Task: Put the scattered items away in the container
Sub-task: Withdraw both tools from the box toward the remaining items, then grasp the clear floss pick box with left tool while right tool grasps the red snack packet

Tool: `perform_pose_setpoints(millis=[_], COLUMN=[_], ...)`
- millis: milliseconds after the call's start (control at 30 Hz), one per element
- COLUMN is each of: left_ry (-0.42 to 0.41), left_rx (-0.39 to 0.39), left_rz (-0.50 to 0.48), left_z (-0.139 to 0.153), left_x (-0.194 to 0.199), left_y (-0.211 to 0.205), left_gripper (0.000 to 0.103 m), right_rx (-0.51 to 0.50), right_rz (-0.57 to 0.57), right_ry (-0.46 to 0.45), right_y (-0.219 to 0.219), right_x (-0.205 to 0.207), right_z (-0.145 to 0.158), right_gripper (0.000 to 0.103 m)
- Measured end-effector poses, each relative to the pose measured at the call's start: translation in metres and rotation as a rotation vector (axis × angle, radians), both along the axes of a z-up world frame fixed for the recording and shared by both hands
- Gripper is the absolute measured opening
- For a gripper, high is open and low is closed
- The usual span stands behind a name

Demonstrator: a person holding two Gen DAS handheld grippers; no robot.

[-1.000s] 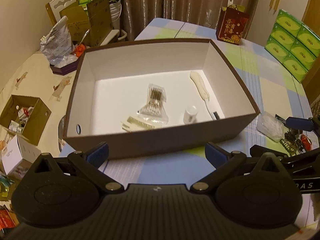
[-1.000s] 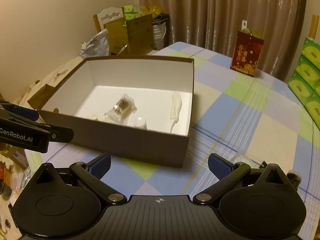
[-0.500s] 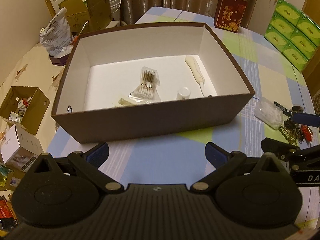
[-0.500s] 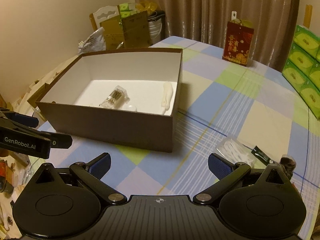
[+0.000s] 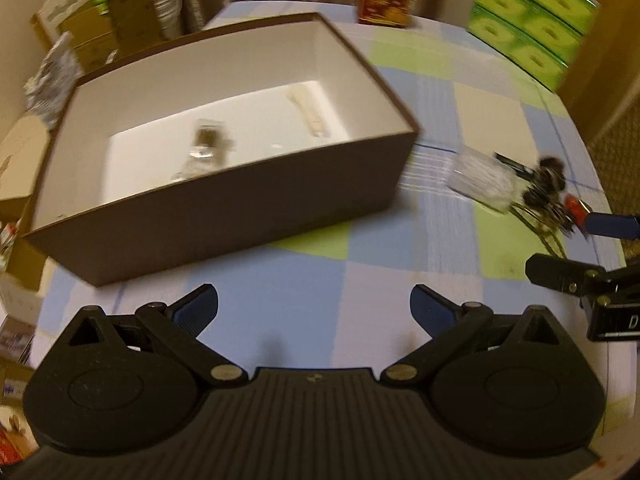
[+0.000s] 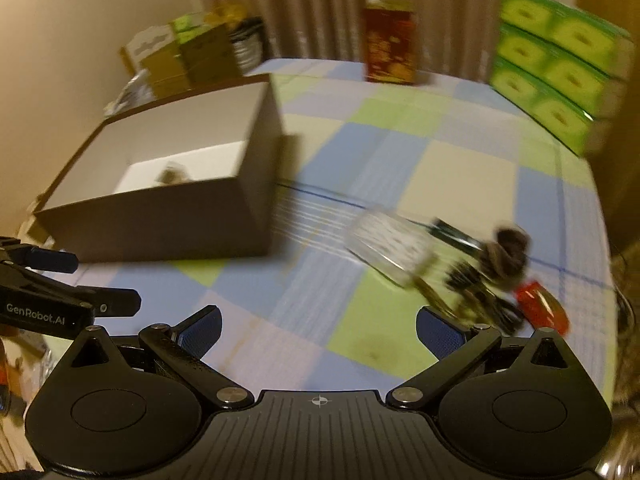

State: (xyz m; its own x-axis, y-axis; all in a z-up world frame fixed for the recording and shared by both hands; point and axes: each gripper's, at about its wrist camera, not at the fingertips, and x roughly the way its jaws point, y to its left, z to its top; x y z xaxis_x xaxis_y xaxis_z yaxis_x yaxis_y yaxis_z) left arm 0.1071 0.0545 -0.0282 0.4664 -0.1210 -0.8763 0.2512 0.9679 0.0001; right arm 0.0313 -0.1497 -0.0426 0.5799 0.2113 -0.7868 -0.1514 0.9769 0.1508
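A brown box with a white inside [image 5: 224, 200] [image 6: 168, 224] stands on the checked tablecloth, holding a clear packet [image 5: 206, 148] and a cream stick-shaped item [image 5: 308, 114]. To its right lie a clear plastic packet [image 5: 482, 180] [image 6: 390, 246], a dark key bunch [image 5: 544, 192] [image 6: 490, 268] and a red tag [image 6: 538, 306]. My left gripper [image 5: 314, 308] is open and empty over the cloth in front of the box. My right gripper [image 6: 318, 326] is open and empty, just short of the packet and keys. Both views are motion-blurred.
A red gift bag [image 6: 390, 52] and stacked green tissue boxes [image 6: 560, 76] stand at the table's far side. Cardboard boxes and bags [image 5: 100, 20] crowd the floor left of the table. The table edge curves away at the right.
Both grippers have swung right and drawn back from the box. The scattered packet and keys now sit nearer the middle of the right wrist view. Both stay open.
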Motion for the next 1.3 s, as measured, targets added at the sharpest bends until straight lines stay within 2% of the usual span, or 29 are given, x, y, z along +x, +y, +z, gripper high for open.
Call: perform_pose_setpoints(millis=[500, 700, 900, 967, 1000, 1033, 1300], left_ry=[0.018, 0.025, 0.015, 0.003, 0.000, -0.001, -0.006], left_rx=[-0.027, -0.039, -0.036, -0.029, -0.028, -0.028, -0.021], left_rz=[-0.284, -0.365, -0.400, -0.406, -0.407, -0.407, -0.402], left_z=[-0.025, -0.035, -0.041, -0.042, -0.043, -0.044, -0.053], left_x=[-0.002, 0.002, 0.016, 0.024, 0.027, 0.031, 0.061], left_y=[-0.096, -0.131, -0.153, -0.161, -0.165, -0.168, -0.188], left_gripper=[0.100, 0.100, 0.099, 0.099, 0.099, 0.099, 0.098], right_rx=[-0.027, -0.028, -0.052, -0.052, -0.049, -0.042, -0.056], right_rz=[-0.277, -0.320, -0.322, -0.307, -0.297, -0.286, -0.196], right_ry=[0.032, 0.029, 0.004, -0.010, -0.014, -0.016, -0.010], right_y=[-0.096, -0.123, -0.149, -0.157, -0.161, -0.165, -0.184], right_x=[-0.037, -0.041, -0.027, -0.020, -0.016, -0.011, 0.029], right_z=[-0.012, -0.021, -0.032, -0.035, -0.037, -0.040, -0.058], right_gripper=[0.101, 0.101, 0.100, 0.096, 0.088, 0.085, 0.067])
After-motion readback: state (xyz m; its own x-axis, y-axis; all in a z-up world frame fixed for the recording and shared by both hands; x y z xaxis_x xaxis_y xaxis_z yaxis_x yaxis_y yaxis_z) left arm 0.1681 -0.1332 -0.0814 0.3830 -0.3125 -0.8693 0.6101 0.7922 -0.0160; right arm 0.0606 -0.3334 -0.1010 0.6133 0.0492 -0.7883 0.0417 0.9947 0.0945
